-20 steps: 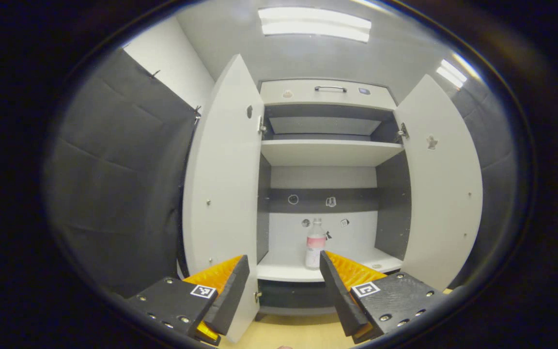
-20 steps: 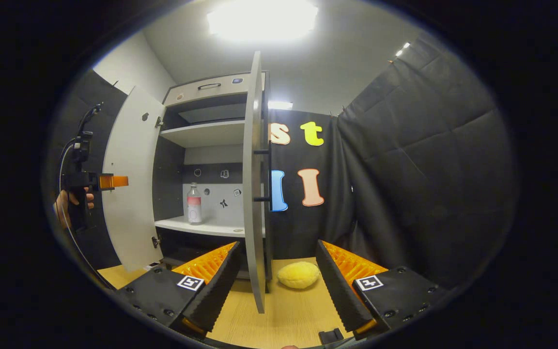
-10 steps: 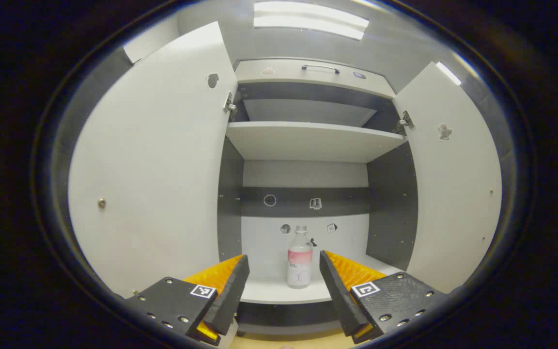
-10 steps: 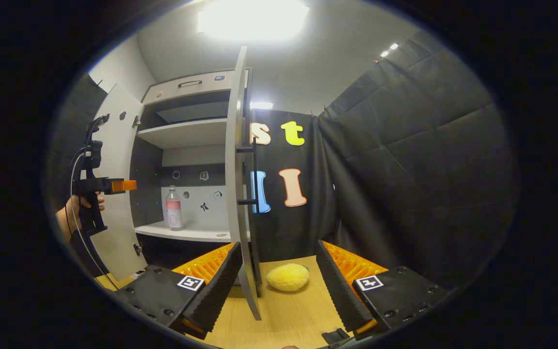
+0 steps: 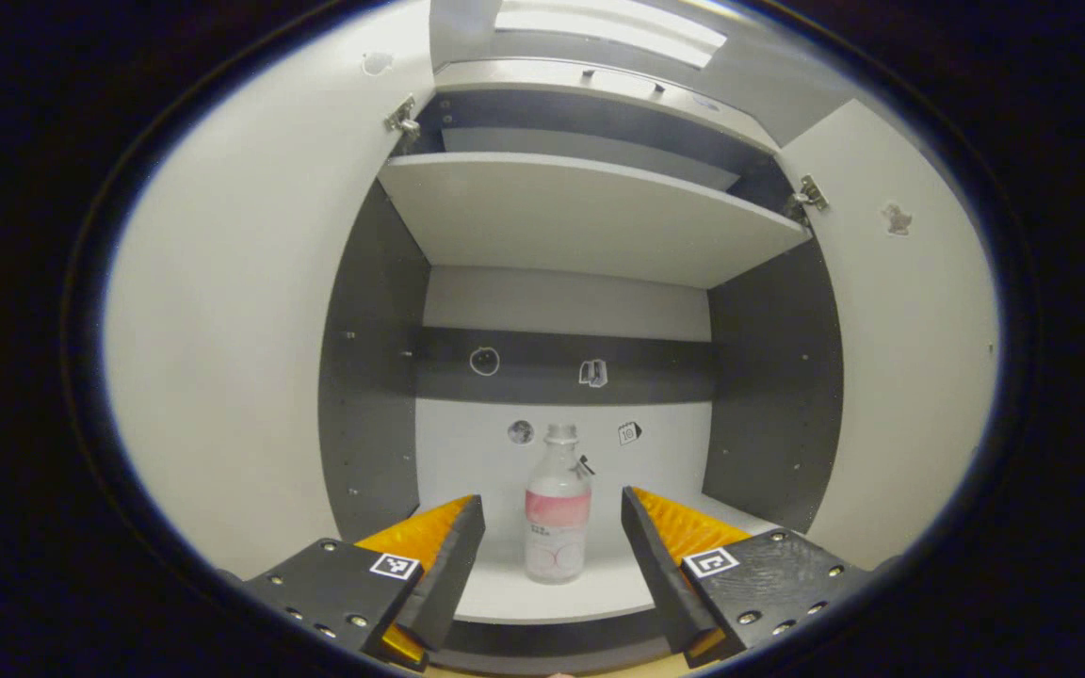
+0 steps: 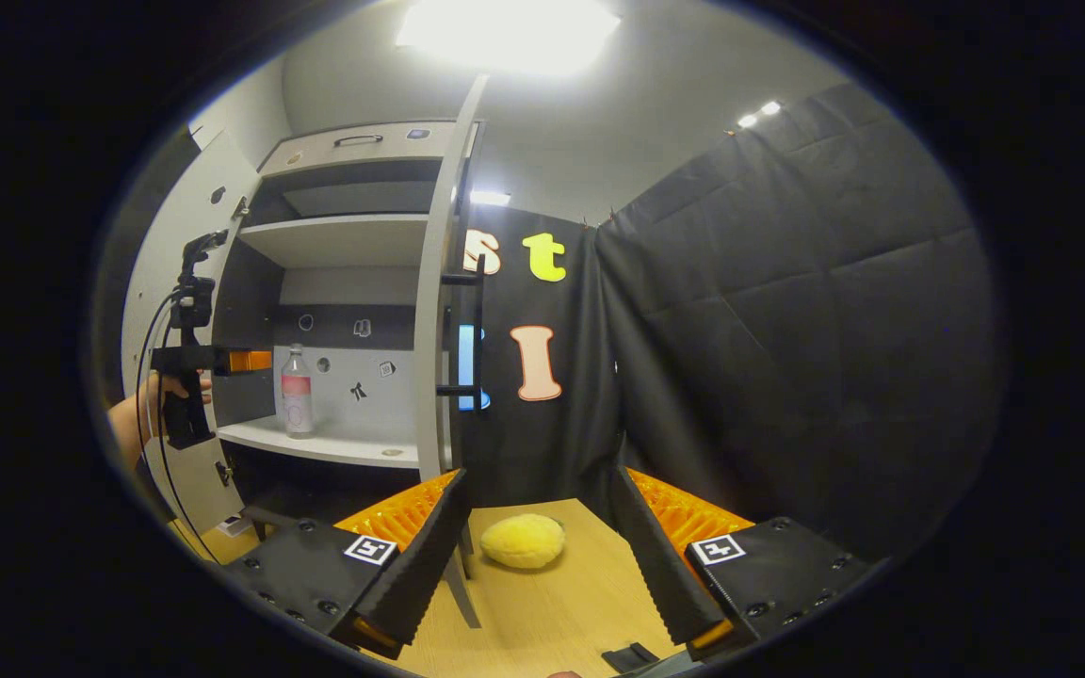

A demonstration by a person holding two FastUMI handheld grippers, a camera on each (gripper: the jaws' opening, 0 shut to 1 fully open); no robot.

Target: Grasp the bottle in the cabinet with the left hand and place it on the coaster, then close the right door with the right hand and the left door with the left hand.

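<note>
Step in hand: first one, reach for the bottle. Nothing grasped yet.

Left tool (image 5: 552, 527): fingers spread wide, empty, pointed straight into the cabinet's lower bay. Bottle (image 5: 557, 513) stands upright on the lower shelf (image 5: 590, 593), framed between the two fingers but farther back; no contact. In the right gripper view the left tool (image 6: 251, 360) sits just short of the bottle (image 6: 296, 392), at about shoulder height of it, with a hand (image 6: 142, 414) on the grip.

Bottle: clear plastic, pale cap, pink label band. Looks light, likely easy to tip if one finger hits first.

Right tool (image 6: 538, 546): also wide apart, empty, hanging low over the wooden surface (image 6: 561, 612), off to the side of the cabinet. A yellow soft lump (image 6: 524, 540) lies on the surface ahead of it. Can't pick out the coaster for certain.

Both doors open: left door (image 5: 222, 330) and right door (image 5: 900, 358) flank the bay; right door (image 6: 434, 311) shows edge-on with its dark handle (image 6: 477, 330).

Next move, my read:
- push left tool forward until the bottle body is between the pads, centred
- close on the label band, not the neck
- lift clear of the shelf, back out between the doors

Door closing comes later.
</note>
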